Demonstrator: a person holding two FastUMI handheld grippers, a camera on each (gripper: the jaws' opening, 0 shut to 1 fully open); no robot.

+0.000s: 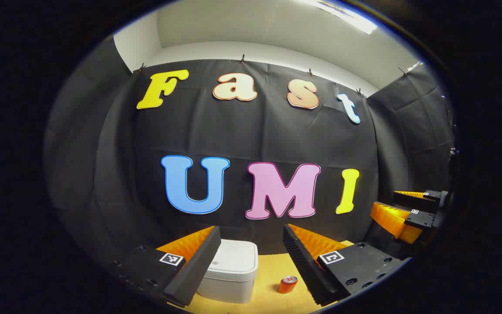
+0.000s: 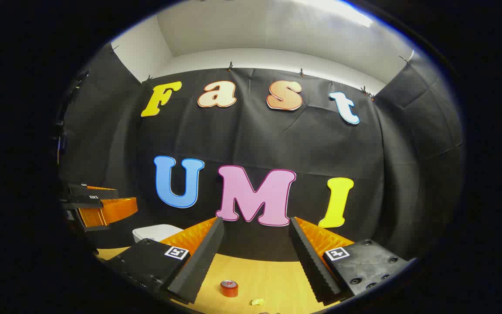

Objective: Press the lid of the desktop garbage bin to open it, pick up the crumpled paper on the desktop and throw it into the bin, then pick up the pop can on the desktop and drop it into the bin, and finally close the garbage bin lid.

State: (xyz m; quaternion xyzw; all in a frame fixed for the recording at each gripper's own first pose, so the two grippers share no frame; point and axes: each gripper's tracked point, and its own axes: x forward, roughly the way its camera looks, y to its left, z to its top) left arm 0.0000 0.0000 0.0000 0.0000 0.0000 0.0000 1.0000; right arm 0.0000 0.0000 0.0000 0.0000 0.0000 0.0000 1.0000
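A white bin (image 1: 230,271) with its lid down stands on the wooden desktop (image 1: 268,301), low in the left gripper view. Beside it to the right stands a red pop can (image 1: 287,284). My left gripper (image 1: 251,261) hangs open above and in front of them, nothing between its fingers. The right gripper view has the pop can (image 2: 229,288) low in the middle, a small yellowish crumpled paper (image 2: 257,301) just right of it, and a corner of the bin (image 2: 155,232) at the left. My right gripper (image 2: 256,257) is open and holds nothing.
The other gripper (image 1: 408,213) hangs at the right edge of the left gripper view, and at the left edge (image 2: 98,205) of the right gripper view. The black cloth wall stands close behind the desktop (image 2: 273,279).
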